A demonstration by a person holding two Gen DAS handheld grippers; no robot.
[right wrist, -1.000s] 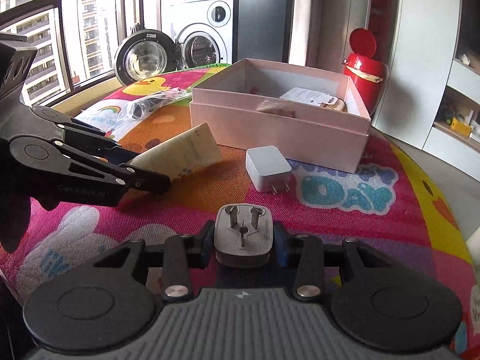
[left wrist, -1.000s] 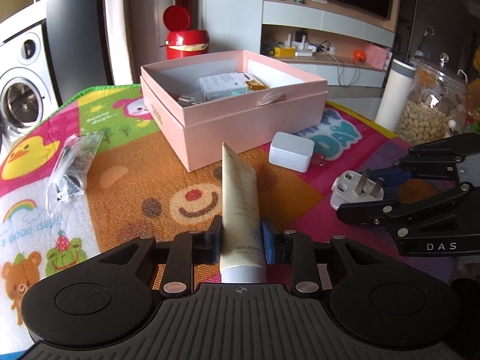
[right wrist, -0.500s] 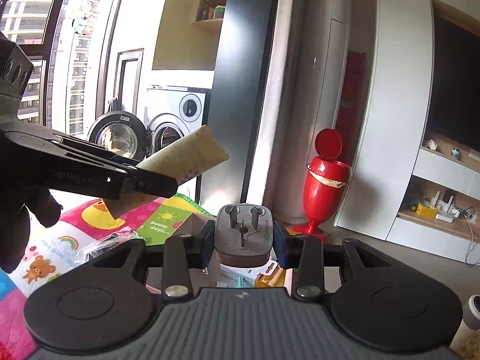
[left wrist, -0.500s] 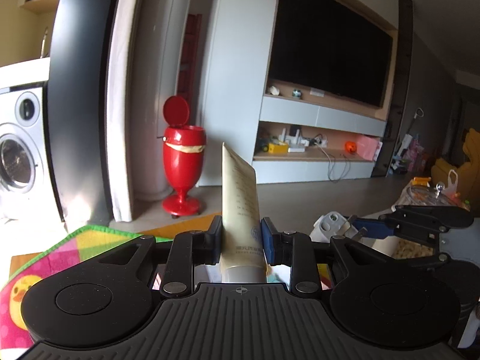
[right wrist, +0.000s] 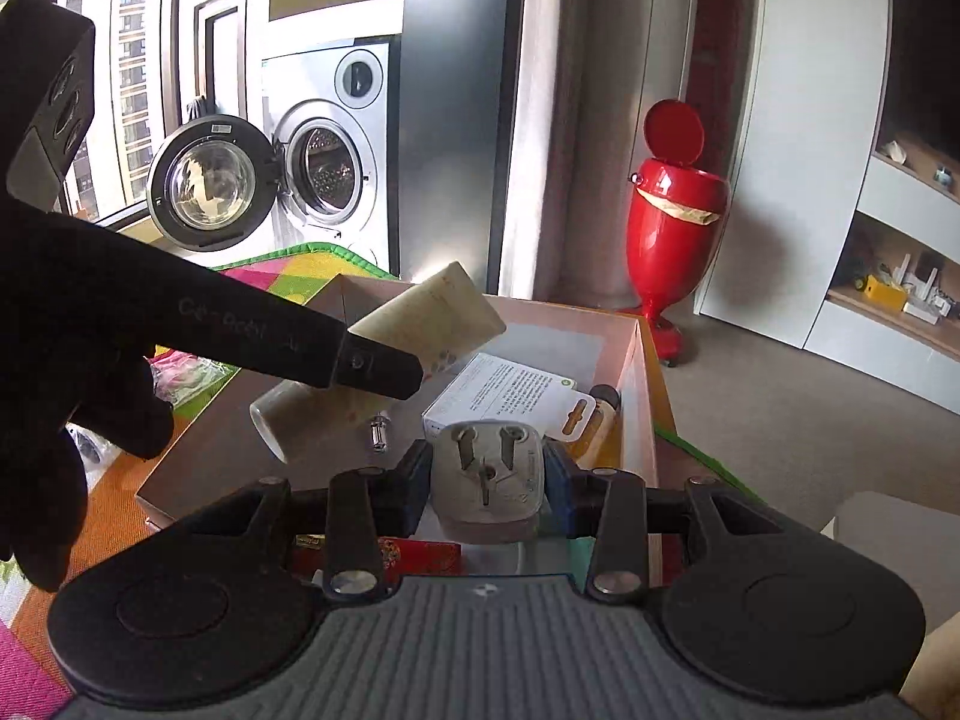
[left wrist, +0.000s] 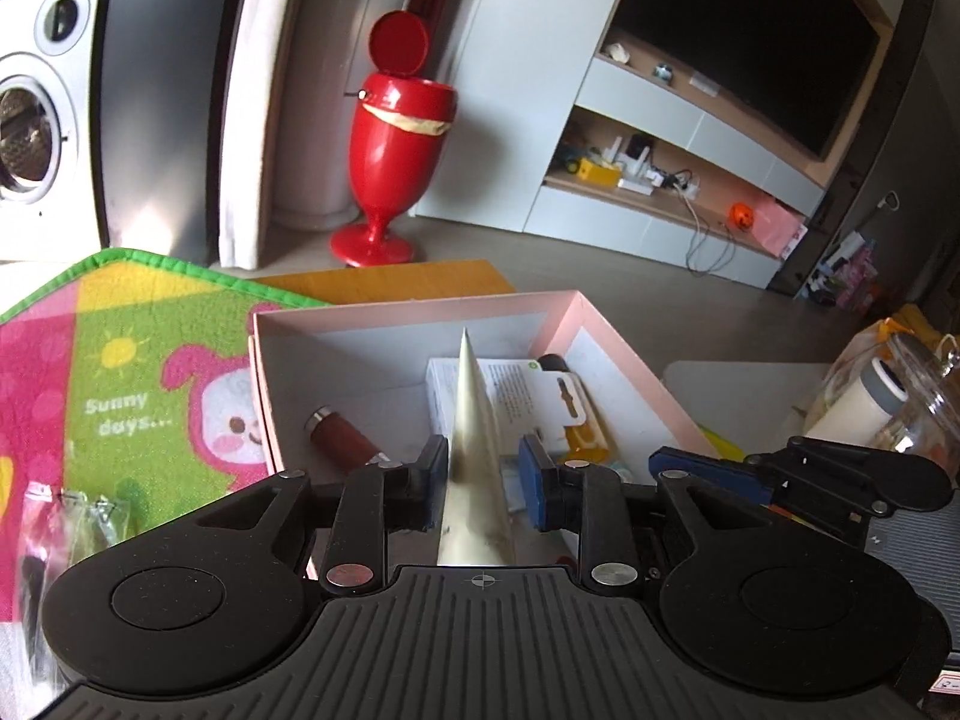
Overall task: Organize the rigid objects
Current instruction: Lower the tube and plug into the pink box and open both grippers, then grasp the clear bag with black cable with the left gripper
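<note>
Both hands over the pink box (right wrist: 636,372) to unload: left gripper (left wrist: 483,480) pinches the cream tube (left wrist: 471,420), right gripper (right wrist: 489,483) parting around the plug adapter (right wrist: 489,474), seemingly letting go.

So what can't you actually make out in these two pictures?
- Cream tube, left view: edge-on in the left tongs, label unreadable.
- Red packet, right view: mostly behind the right tongs, whose jaws are opening with the plug between them.
- Print on the white carton, right view: too small.
- Clear bags, left view: blurred, cut off by the edge.
</note>
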